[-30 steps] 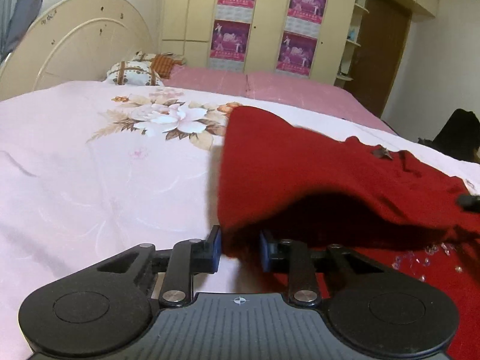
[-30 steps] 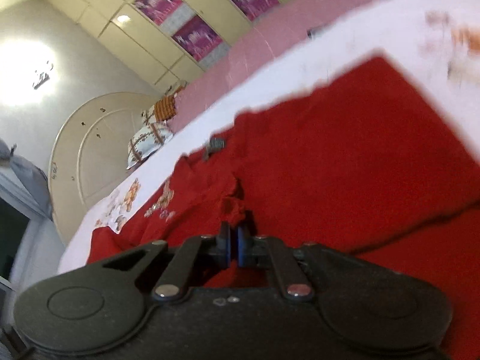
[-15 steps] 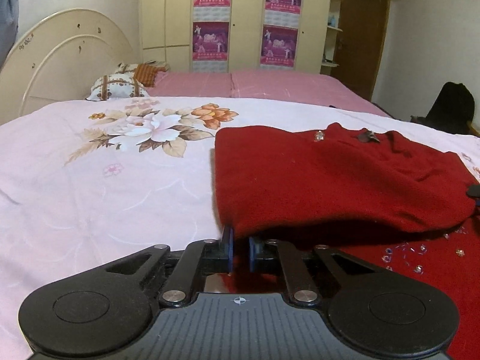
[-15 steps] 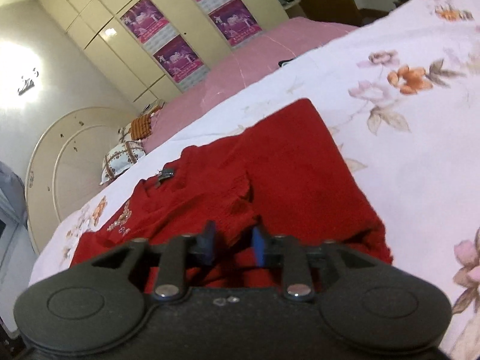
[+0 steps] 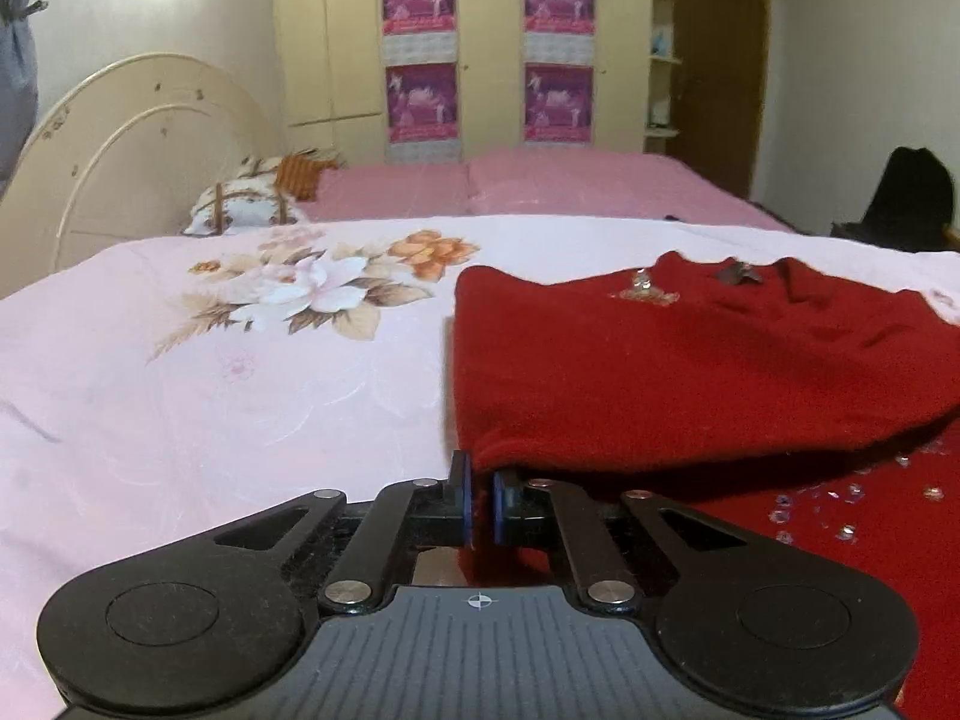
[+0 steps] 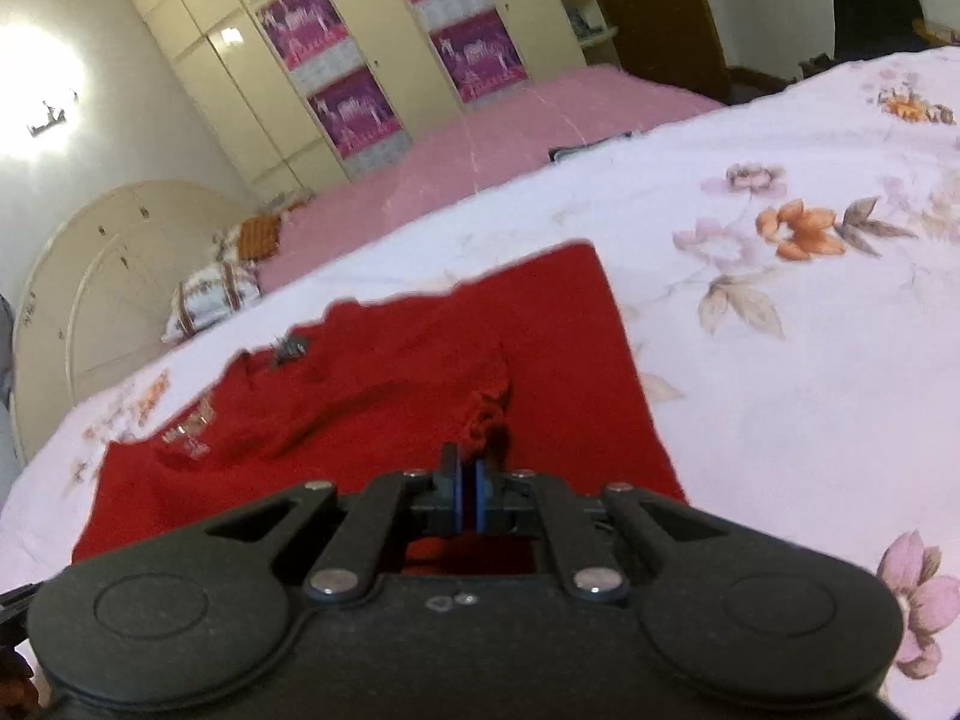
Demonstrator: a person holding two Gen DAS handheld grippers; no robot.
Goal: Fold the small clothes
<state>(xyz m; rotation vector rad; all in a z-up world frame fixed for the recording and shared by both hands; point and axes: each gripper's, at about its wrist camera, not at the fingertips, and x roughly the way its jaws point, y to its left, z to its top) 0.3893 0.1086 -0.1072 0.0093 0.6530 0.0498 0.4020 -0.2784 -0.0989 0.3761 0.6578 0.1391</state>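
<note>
A small red knit sweater (image 5: 690, 372) lies on a pale pink floral bedspread (image 5: 210, 396), partly folded over itself, with sparkly beads on its lower layer. My left gripper (image 5: 480, 489) is shut on the sweater's near left folded corner. In the right wrist view the sweater (image 6: 372, 384) lies flat with its neck label towards the far left. My right gripper (image 6: 467, 480) is shut, with a bunched bit of red fabric just at its tips; whether it pinches the cloth is unclear.
The bedspread (image 6: 780, 360) spreads wide to the right. A cream headboard (image 5: 138, 138) and patterned pillows (image 5: 246, 210) lie at the far left. A wardrobe with purple posters (image 5: 486, 54) stands behind. A dark bag (image 5: 912, 198) sits at the far right.
The left gripper closed fully on the sweater corner and the fold settled flat. The right gripper opened half a second ago and has shut again, pulling back from the sweater.
</note>
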